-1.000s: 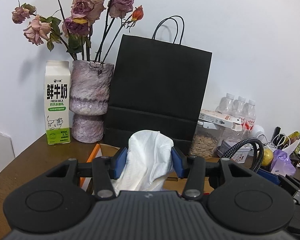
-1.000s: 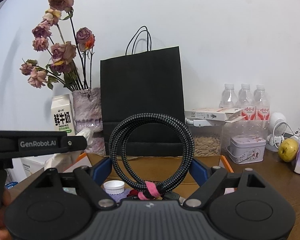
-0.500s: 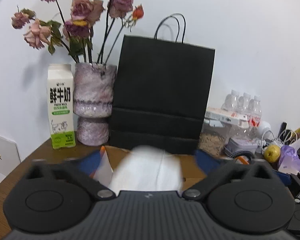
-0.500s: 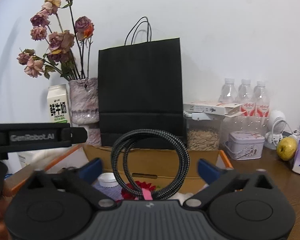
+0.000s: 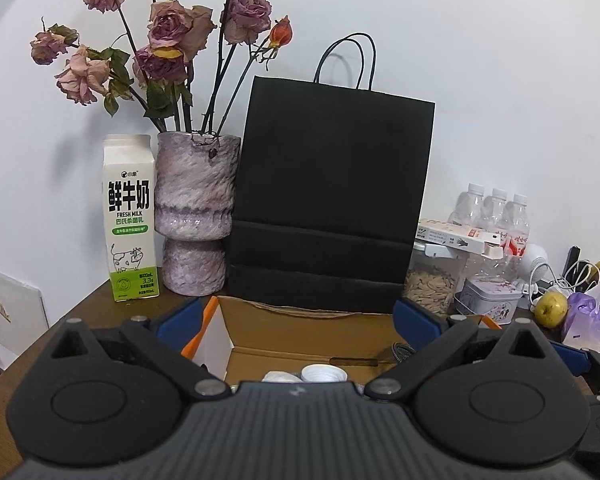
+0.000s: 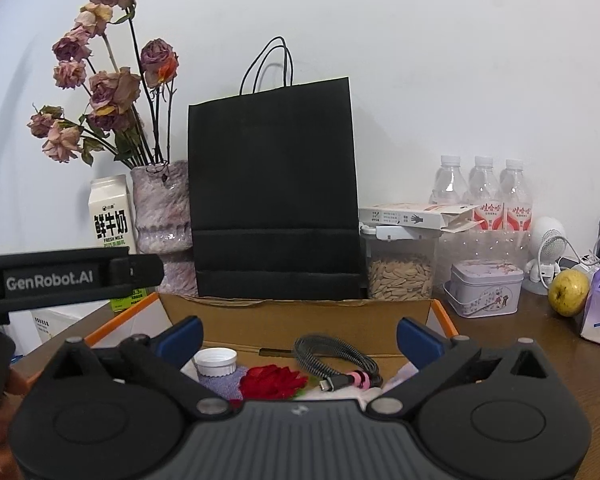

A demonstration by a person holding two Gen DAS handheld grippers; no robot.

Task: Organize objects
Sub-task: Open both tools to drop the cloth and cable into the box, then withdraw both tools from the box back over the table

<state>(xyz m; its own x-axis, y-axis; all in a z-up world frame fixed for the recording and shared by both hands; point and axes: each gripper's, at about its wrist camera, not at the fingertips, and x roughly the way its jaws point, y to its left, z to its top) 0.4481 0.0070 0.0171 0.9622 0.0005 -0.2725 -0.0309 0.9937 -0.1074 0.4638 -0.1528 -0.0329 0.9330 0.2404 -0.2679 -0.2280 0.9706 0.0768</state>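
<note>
Left wrist view: left gripper (image 5: 296,320) spread wide with nothing between its blue pads, poised over an open cardboard box (image 5: 300,330) near the tabletop's back edge; a white tissue (image 5: 278,377) and white cap (image 5: 323,373) peek up inside. Black paper bag (image 5: 332,200) stands behind the box, milk carton (image 5: 129,220) and vase of dried roses (image 5: 196,216) toward the back left corner. Right wrist view: right gripper (image 6: 300,338) equally wide and empty; coiled braided cable (image 6: 334,362), red fabric flower (image 6: 272,384) and the cap lie in the box.
</note>
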